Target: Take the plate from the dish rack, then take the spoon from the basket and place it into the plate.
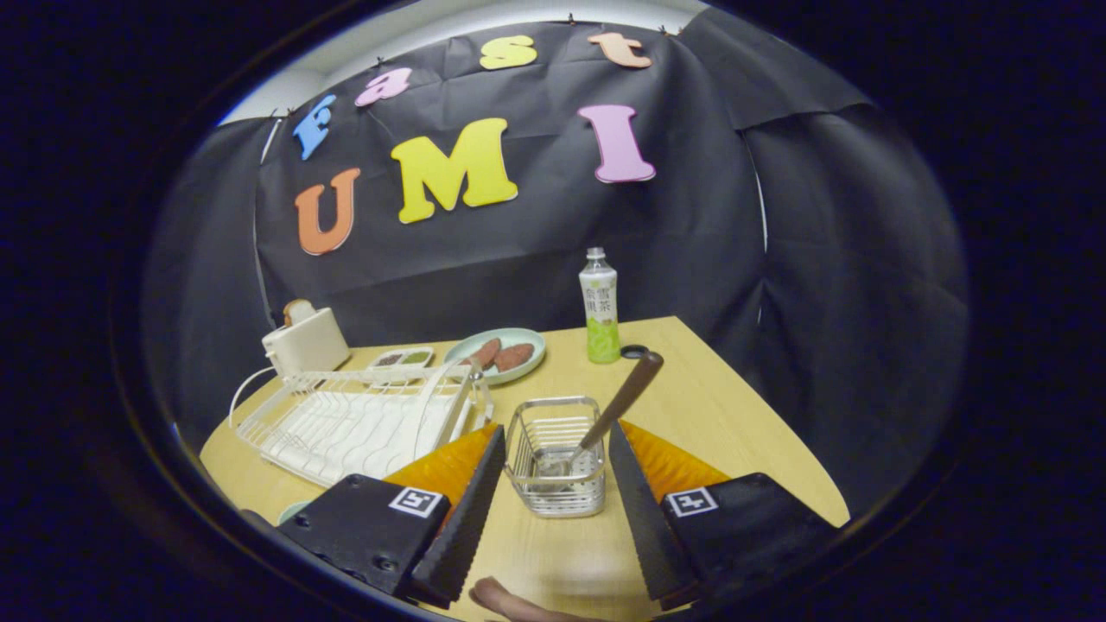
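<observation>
Landmark: the wire basket (556,455), sitting on the wooden surface (726,415). The gripper (557,458) has its fingers wide apart, one each side of the basket, nothing clamped; whether either finger touches the wire cannot be told, they look just beside it. The spoon (615,406) stands in the basket, bowl down at the bottom, handle leaning up and away past the basket's far rim, toward the right finger. That lean likely leaves the handle as the easy part to pinch, so the straddling approach reads as lining up for a spoon grab. The dish rack (359,419) lies just left of the basket, white, no plate seen standing in it. A sliver of pale rim (292,511) shows left of the basket, near the left finger's base, possibly the plate already set down, too little visible to say. Beyond the basket: a light green dish (497,354) with brown food pieces, a small two-part tray (402,357), a toaster (305,341) behind the rack, a bottle (599,315) upright beyond and slightly right, a dark cap (634,352) beside it. A fingertip (505,598) shows on the near side of the basket, below the gripper. Judged step: spoon pickup not yet done.
</observation>
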The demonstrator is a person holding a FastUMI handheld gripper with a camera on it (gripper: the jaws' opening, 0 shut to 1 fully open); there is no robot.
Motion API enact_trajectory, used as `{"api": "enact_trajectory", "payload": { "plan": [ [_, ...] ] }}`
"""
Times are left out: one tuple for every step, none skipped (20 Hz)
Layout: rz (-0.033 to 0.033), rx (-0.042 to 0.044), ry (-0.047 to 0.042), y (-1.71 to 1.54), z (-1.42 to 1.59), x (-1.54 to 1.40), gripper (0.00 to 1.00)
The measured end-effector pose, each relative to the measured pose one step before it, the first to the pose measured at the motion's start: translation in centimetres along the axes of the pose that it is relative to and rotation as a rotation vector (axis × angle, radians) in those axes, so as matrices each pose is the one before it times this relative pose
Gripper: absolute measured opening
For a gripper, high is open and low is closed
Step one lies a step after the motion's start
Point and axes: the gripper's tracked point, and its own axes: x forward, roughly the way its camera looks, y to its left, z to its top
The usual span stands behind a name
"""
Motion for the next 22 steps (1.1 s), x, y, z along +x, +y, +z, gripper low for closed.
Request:
{"api": "enact_trajectory", "payload": {
  "plan": [
    [-0.00664,-0.01179,-0.00665,-0.313,-0.014,0.763,0.8],
    [-0.00041,-0.00582,-0.00415,-0.051,0.078,0.812,0.8],
    [0.00481,-0.00961,0.0023,0.075,-0.142,0.834,0.8],
    [-0.0121,-0.00537,-0.0026,-0.4,0.021,0.771,0.8],
    [-0.01281,-0.00204,-0.00733,-0.516,0.075,0.717,0.8],
    [-0.00923,0.00101,-0.01035,-0.201,0.184,0.493,0.8],
    [-0.00333,0.00546,-0.01331,-0.097,0.379,0.519,0.8],
    [-0.00049,0.00719,0.00574,-0.079,0.067,0.629,0.79],
    [0.01121,0.02873,0.0222,0.053,-0.289,0.423,0.79],
    [0.01176,0.02677,0.02013,0.02,-0.095,0.485,0.79],
    [0.00096,0.00846,0.00405,-0.325,0.108,0.438,0.79],
    [-0.00731,-0.00608,-0.00579,-0.332,0.358,0.333,0.79],
    [0.00232,-0.00563,0.00357,-0.157,-0.023,0.207,0.79],
    [0.00695,-0.00916,0.01378,0.243,-0.096,0.327,0.78],
    [0.00019,-0.01277,0.01077,0.015,-0.123,0.282,0.77],
    [0.00093,-0.00507,0.00925,0.085,-0.011,0.233,0.75],
    [-0.00698,-0.00386,0.01842,0.082,-0.198,0.388,0.74],
    [0.00308,0.00005,0.00939,0.179,-0.038,0.273,0.72],
    [0.00837,0.00032,0.00615,0.399,0.023,0.12,0.71],
    [-0.00669,-0.00191,0.00192,0.16,0.191,0.167,0.65],
    [-0.02116,0.00732,0.00212,-0.334,0.016,0.337,0.59],
    [-0.02071,-0.00687,-0.00856,-0.112,0.162,0.06,0.55]
  ]
}}
